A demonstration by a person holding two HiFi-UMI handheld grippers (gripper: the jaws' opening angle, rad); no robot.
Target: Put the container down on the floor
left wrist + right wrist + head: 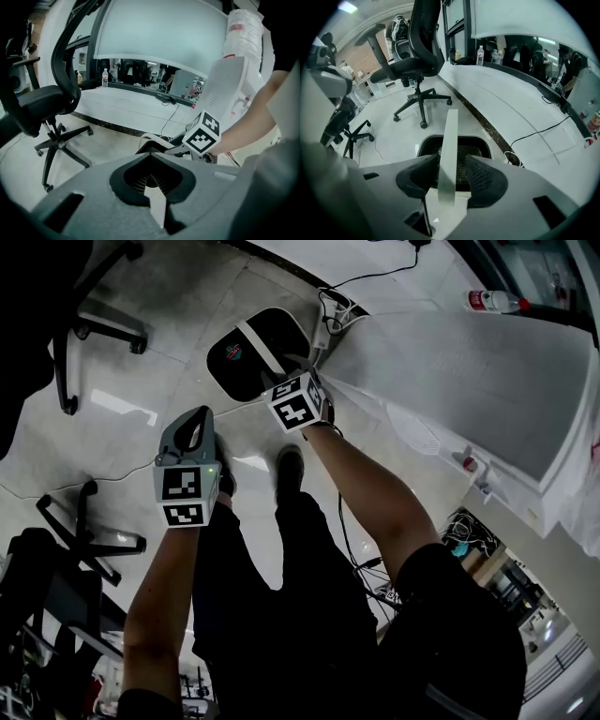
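Observation:
The black container (239, 357) with a pale rim stands on the grey floor, its white strap handle (255, 341) raised over it. My right gripper (284, 371) is at the handle's near end. In the right gripper view the handle (449, 150) rises between the black pads (485, 176) with a gap on the right side, so the right gripper (452, 171) is open. The container (476, 143) sits just beyond the jaws. My left gripper (192, 423) hangs to the left, apart from the container, with its tips together and nothing in it (150, 157).
A white curved desk (487, 381) stands right of the container. A power strip with cables (333, 310) lies beside it. Office chairs (415, 51) stand on the floor to the left and behind. The person's legs and shoes (289, 465) are just behind the grippers.

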